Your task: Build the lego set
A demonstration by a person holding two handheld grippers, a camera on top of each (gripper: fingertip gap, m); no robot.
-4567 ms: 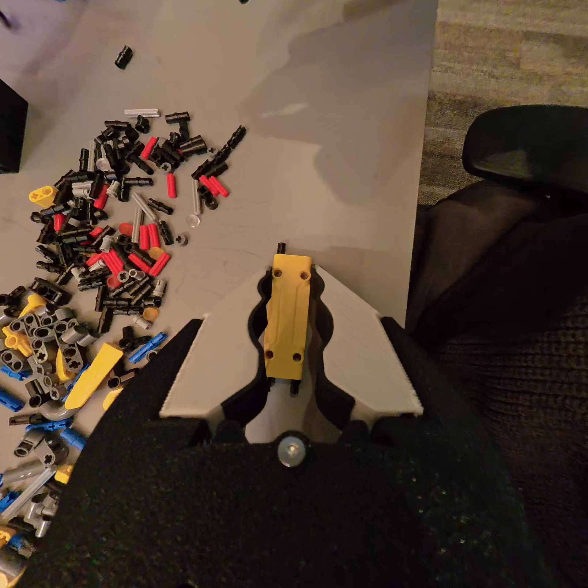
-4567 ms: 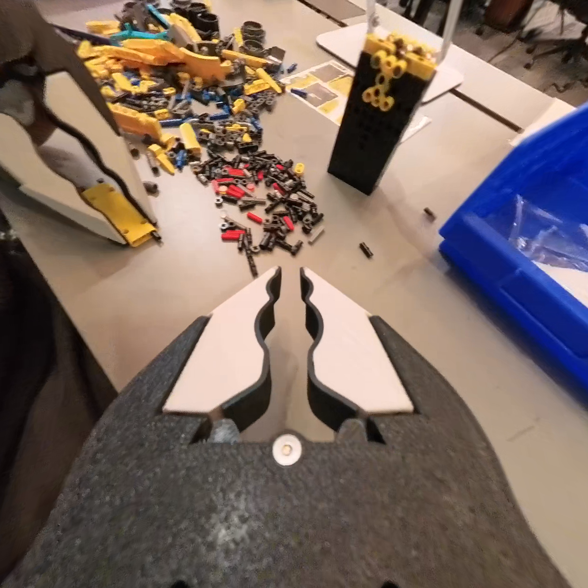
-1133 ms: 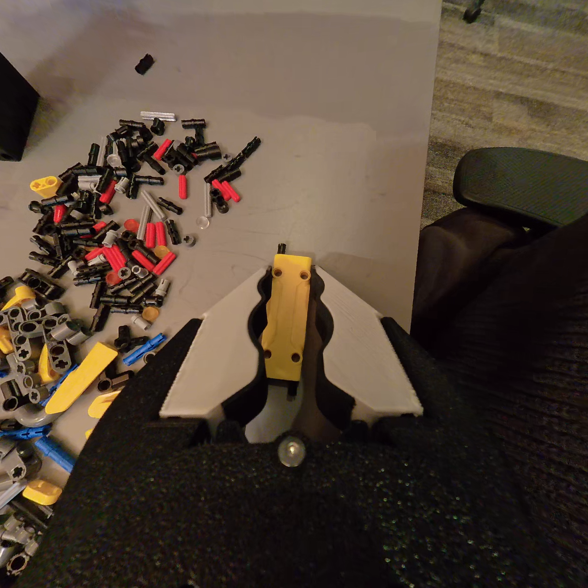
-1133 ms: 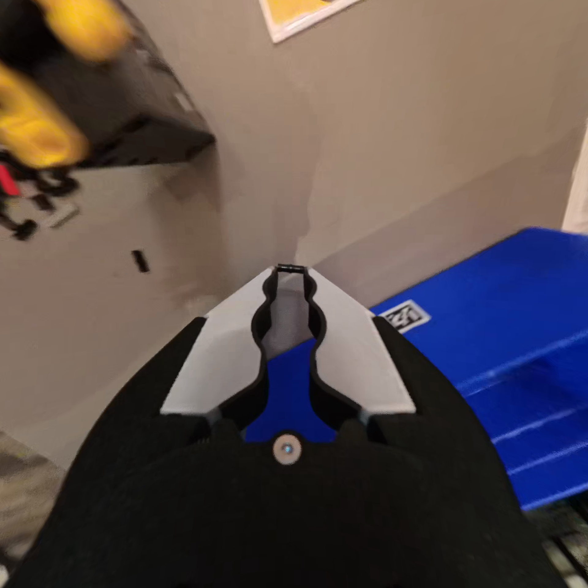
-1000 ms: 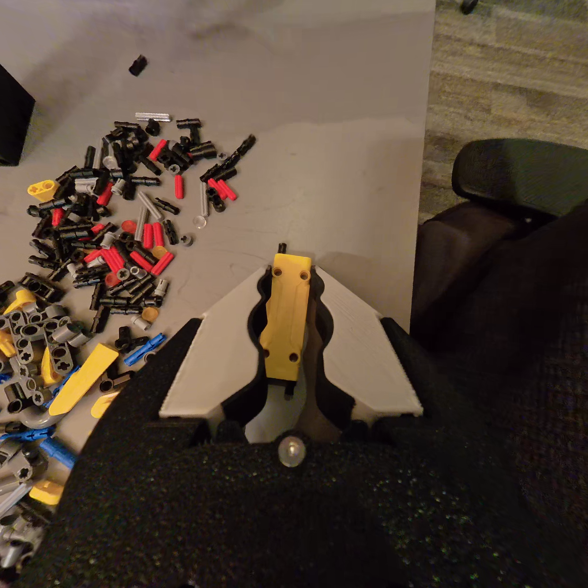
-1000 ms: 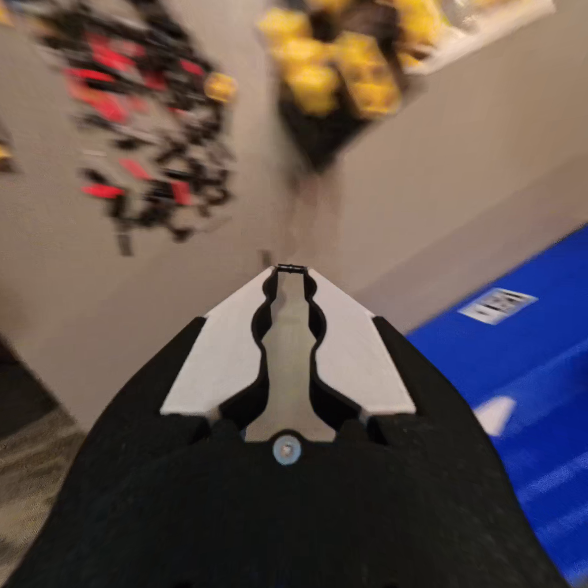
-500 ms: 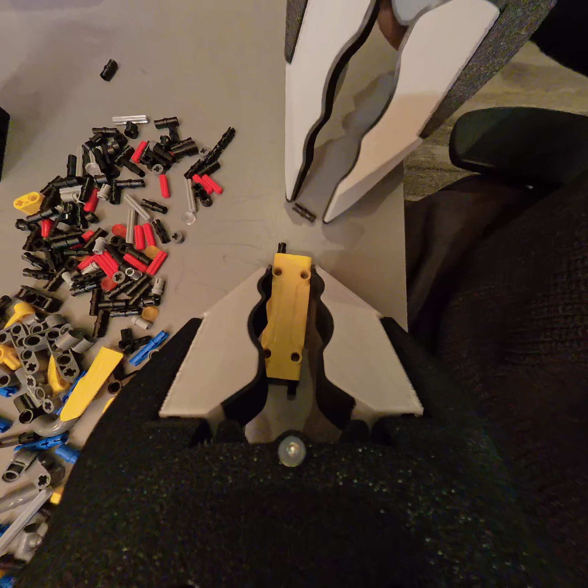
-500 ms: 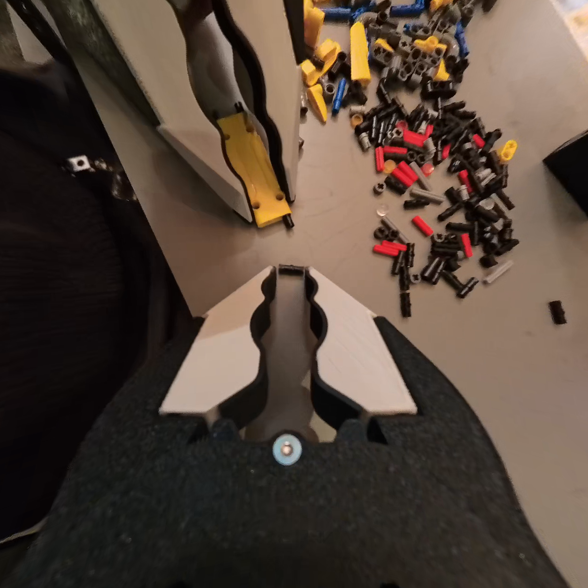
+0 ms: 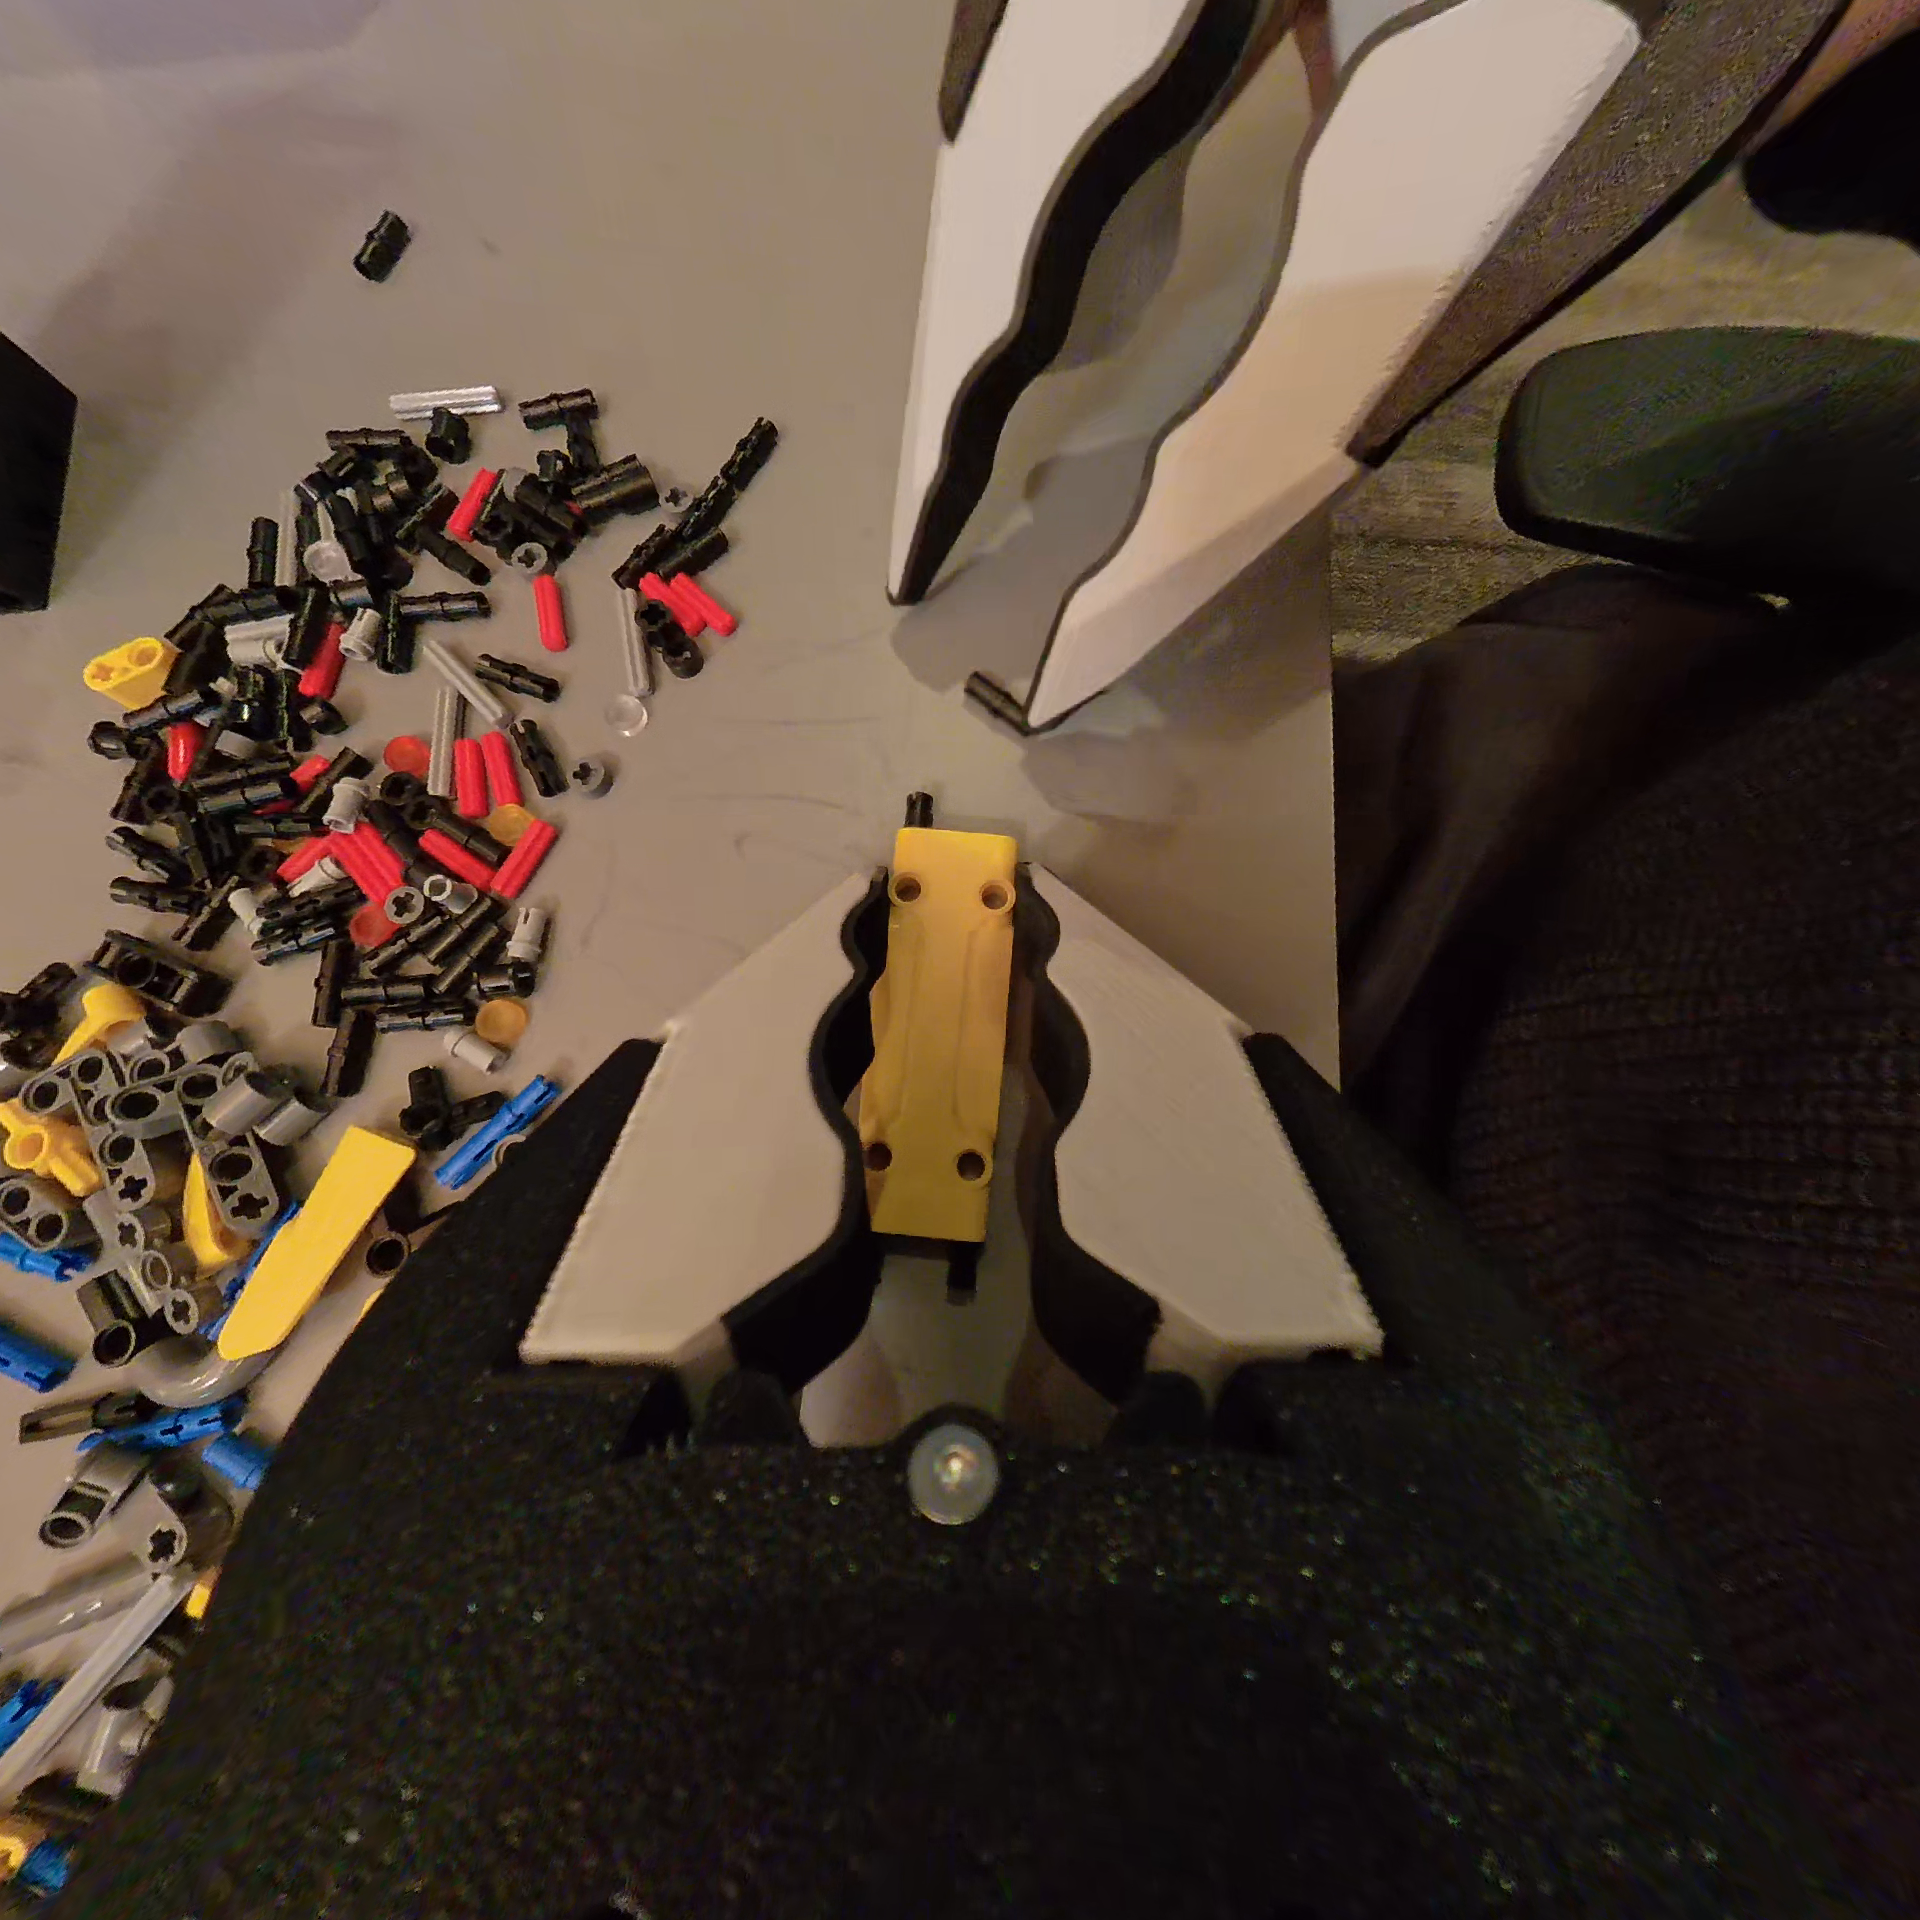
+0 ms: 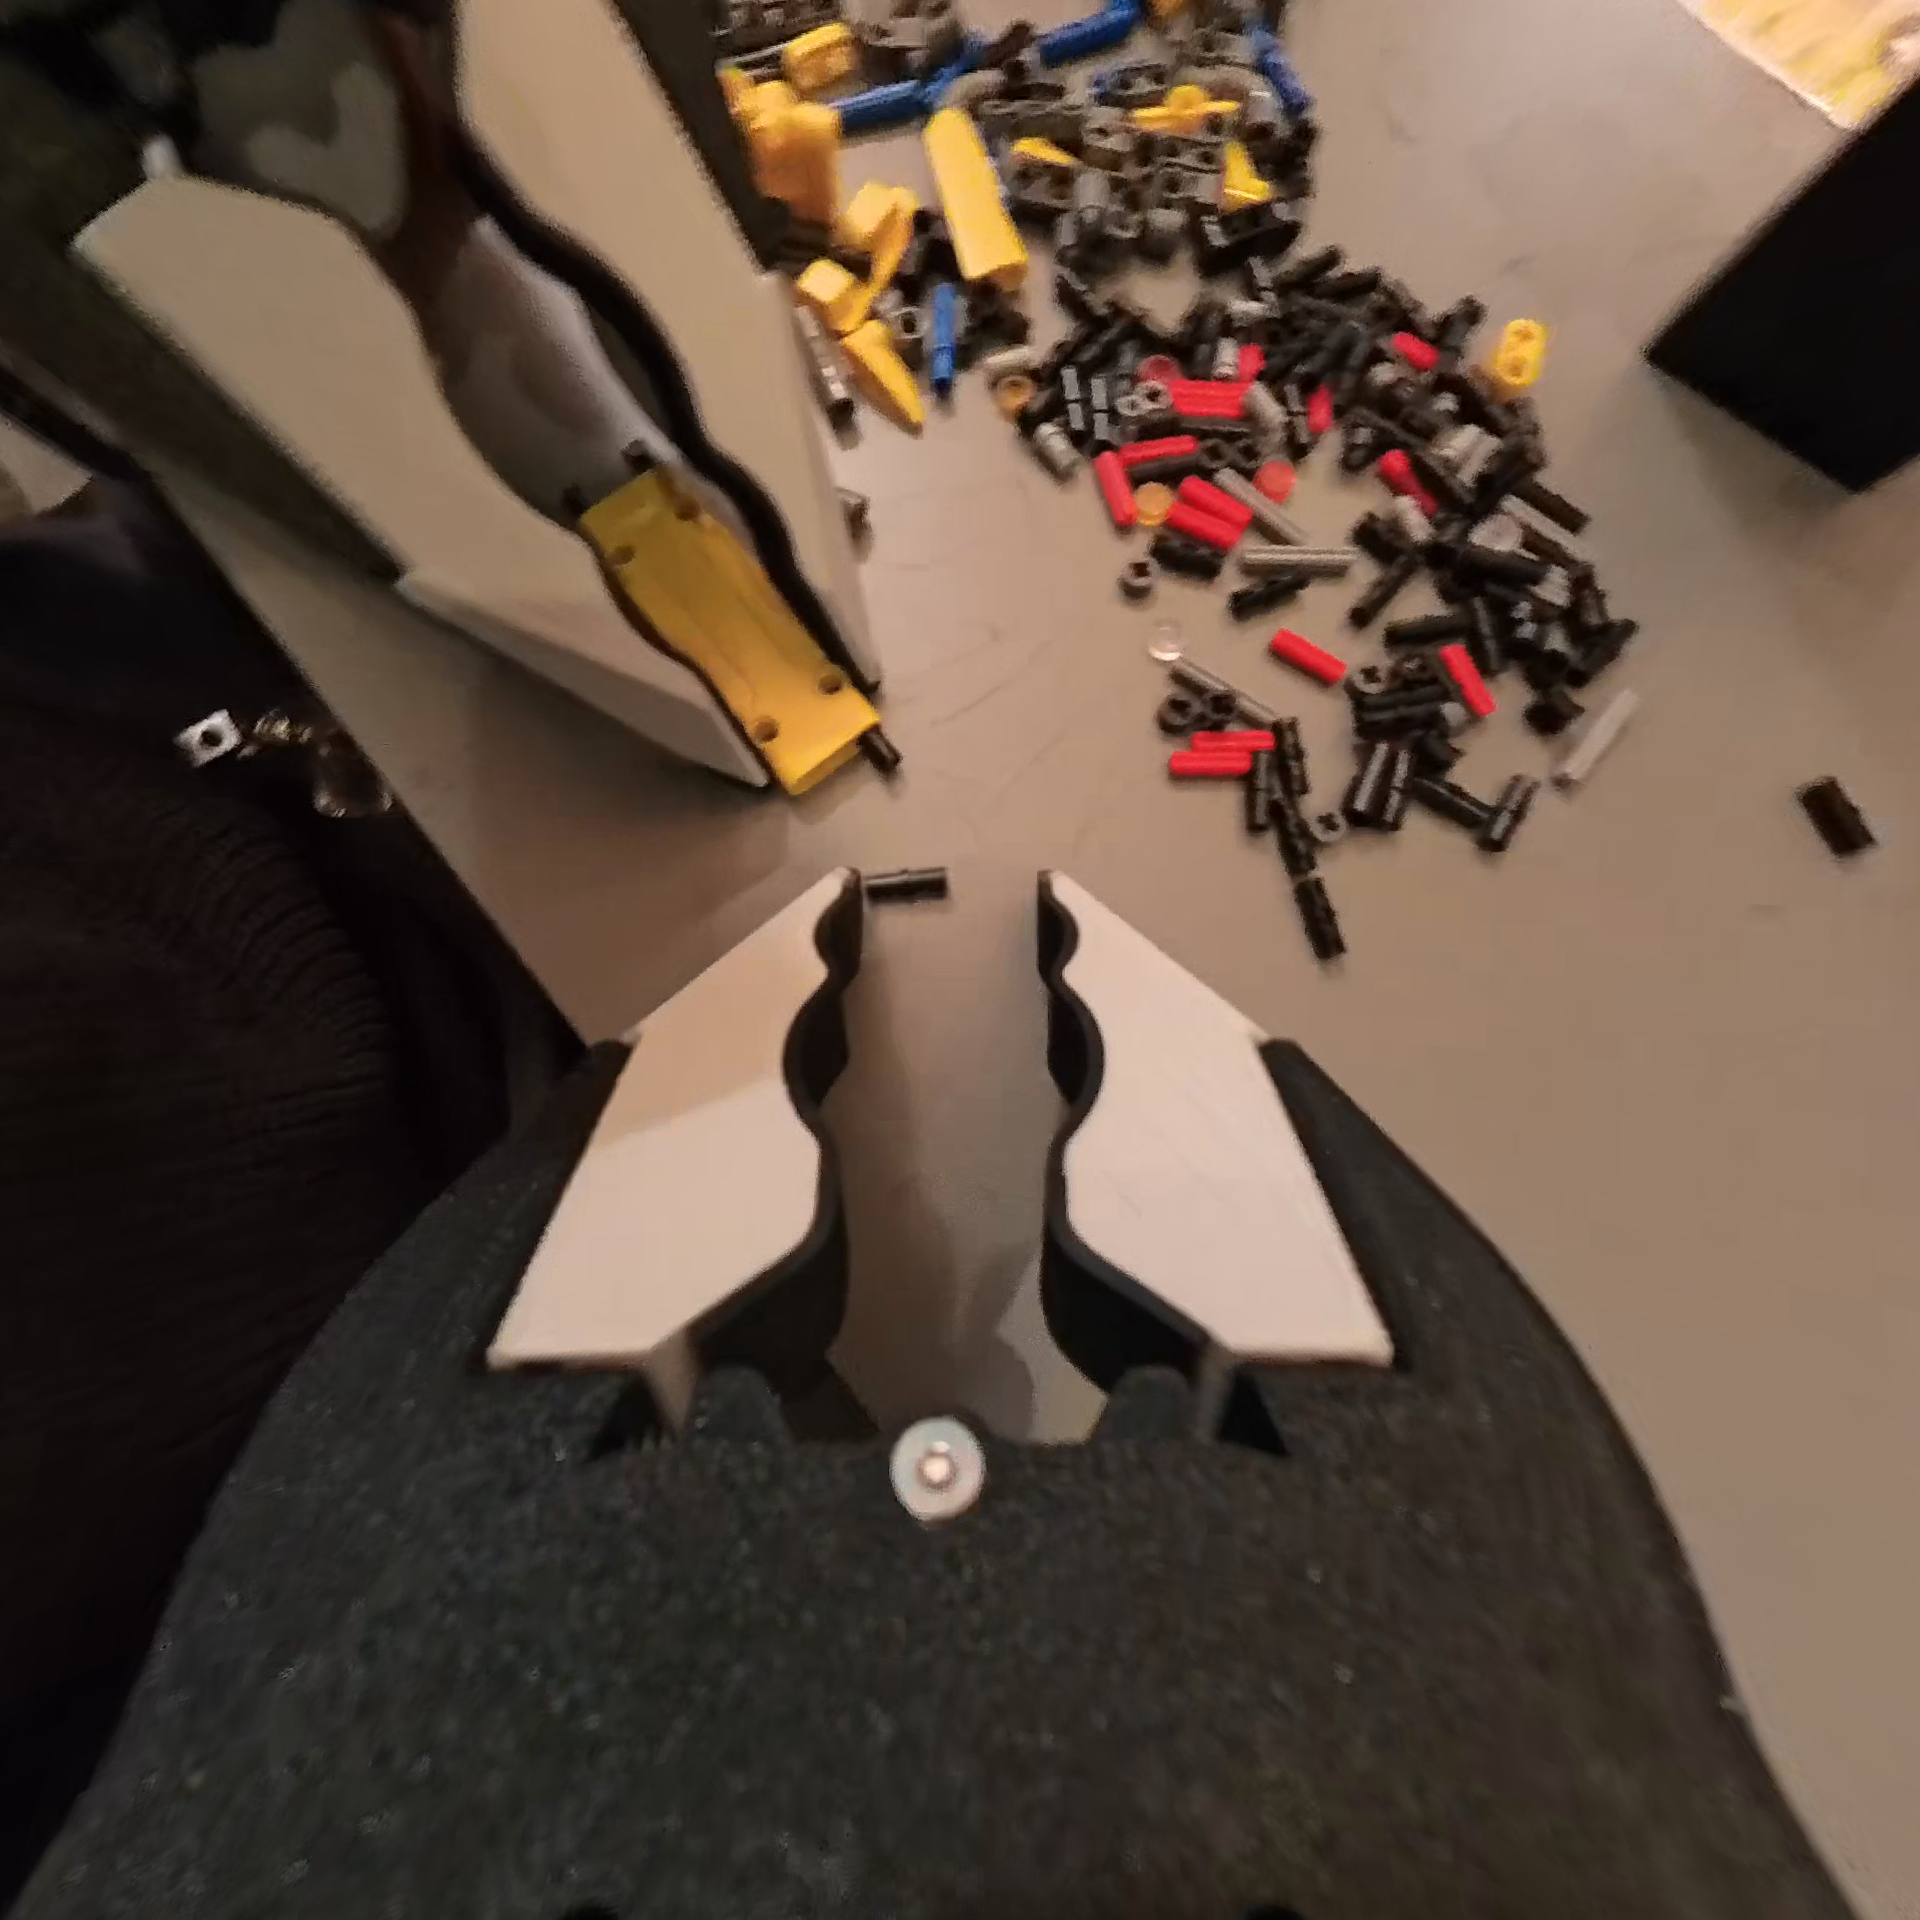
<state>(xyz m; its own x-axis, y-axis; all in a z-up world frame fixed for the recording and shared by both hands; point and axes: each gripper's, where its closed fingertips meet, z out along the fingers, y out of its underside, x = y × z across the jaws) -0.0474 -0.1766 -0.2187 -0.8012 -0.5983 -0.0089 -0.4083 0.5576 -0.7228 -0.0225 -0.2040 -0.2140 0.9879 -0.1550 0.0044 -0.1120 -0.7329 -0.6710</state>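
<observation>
My left gripper (image 9: 951, 883) is shut on a long yellow panel piece (image 9: 935, 1039) with a black pin stub at each end, held just above the grey table near its edge. It also shows in the right wrist view (image 10: 821, 727) with the yellow piece (image 10: 717, 623). My right gripper (image 10: 945, 894) is open, its tips close in front of the yellow piece. A small black pin (image 10: 904, 885) sits at its left fingertip, free of the other finger. In the left wrist view the right gripper (image 9: 971, 655) comes down from above, with the pin (image 9: 992, 698) at one tip.
A heap of black, red and grey pins (image 9: 364, 727) and yellow, grey and blue beams (image 9: 156, 1164) lies left of my left gripper. A black block (image 10: 1787, 343) stands beyond the heap. The table edge (image 9: 1333, 831), a chair armrest (image 9: 1714, 447) and a person's dark clothing are on the right. The gap from one gripper's tips to the other's is roughly 4 cm. From either gripper's tips it is about 20 cm to the black block (image 10: 1787, 343).
My right gripper has opened and no longer clamps the small black pin, which now sits at one fingertip. It has come lower and closer to the yellow piece. My left gripper has held still.
</observation>
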